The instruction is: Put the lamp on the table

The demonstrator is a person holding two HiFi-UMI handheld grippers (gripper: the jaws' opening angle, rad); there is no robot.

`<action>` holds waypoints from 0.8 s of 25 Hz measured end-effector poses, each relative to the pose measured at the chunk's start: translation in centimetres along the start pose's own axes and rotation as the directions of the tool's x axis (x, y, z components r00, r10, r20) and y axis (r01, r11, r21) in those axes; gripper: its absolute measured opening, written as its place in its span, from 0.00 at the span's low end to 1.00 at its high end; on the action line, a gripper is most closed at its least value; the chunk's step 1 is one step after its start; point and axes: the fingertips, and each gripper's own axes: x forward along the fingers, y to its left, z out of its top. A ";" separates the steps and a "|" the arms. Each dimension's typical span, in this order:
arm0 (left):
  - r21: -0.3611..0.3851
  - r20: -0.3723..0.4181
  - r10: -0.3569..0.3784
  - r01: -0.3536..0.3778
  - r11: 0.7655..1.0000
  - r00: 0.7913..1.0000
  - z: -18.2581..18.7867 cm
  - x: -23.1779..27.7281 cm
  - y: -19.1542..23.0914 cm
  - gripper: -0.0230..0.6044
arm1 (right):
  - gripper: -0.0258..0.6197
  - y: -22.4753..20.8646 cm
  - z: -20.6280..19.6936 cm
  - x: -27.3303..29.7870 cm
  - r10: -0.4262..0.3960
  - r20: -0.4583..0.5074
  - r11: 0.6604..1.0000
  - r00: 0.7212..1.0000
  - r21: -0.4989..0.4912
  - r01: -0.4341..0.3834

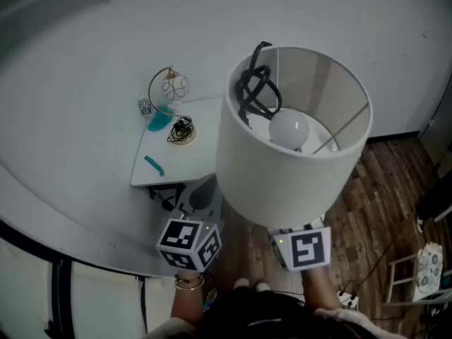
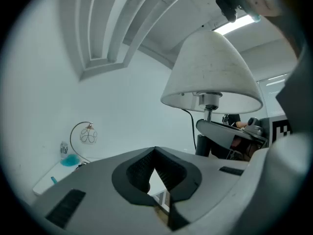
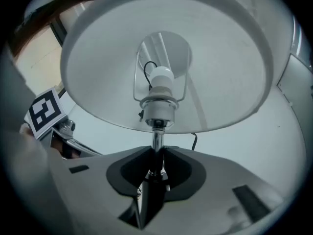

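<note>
The lamp has a white drum shade [image 1: 282, 168] with a bulb [image 1: 290, 128] and a black cord [image 1: 254, 83] bundled inside it. It hangs upright in the air, right of the small white table [image 1: 176, 164]. My right gripper [image 3: 156, 168] is shut on the lamp's chrome stem [image 3: 157, 140], just under the bulb socket. In the head view only that gripper's marker cube [image 1: 305, 249] shows below the shade. My left gripper [image 2: 155, 153] is level and beside the lamp [image 2: 210, 72], its jaws together with nothing between them. It points toward the table [image 2: 56, 174].
On the table stand a wire arc ornament [image 1: 169, 87], a teal object [image 1: 159, 121], a coiled cable [image 1: 181, 130] and a teal pen [image 1: 154, 165]. A white wall runs behind it. Wooden floor [image 1: 385, 189] lies to the right, with a small stand [image 1: 424, 267] on it.
</note>
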 end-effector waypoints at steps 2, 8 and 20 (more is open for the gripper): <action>0.000 -0.002 -0.001 0.001 1.000 1.000 -0.1 0.4 -0.1 0.03 | 0.16 -0.2 -0.2 0.1 0.002 -0.001 1.000 1.000 0.000 -0.002; -0.002 -0.003 -0.002 0.002 1.000 1.000 -0.5 1.1 -0.2 0.03 | 0.16 -0.4 -0.9 0.4 0.010 -0.003 1.000 1.000 0.008 -0.010; 0.000 -0.001 0.044 -0.044 0.999 0.999 -0.8 1.9 -1.6 0.03 | 0.16 -2.1 -1.5 0.2 0.044 0.004 0.999 0.999 0.017 -0.044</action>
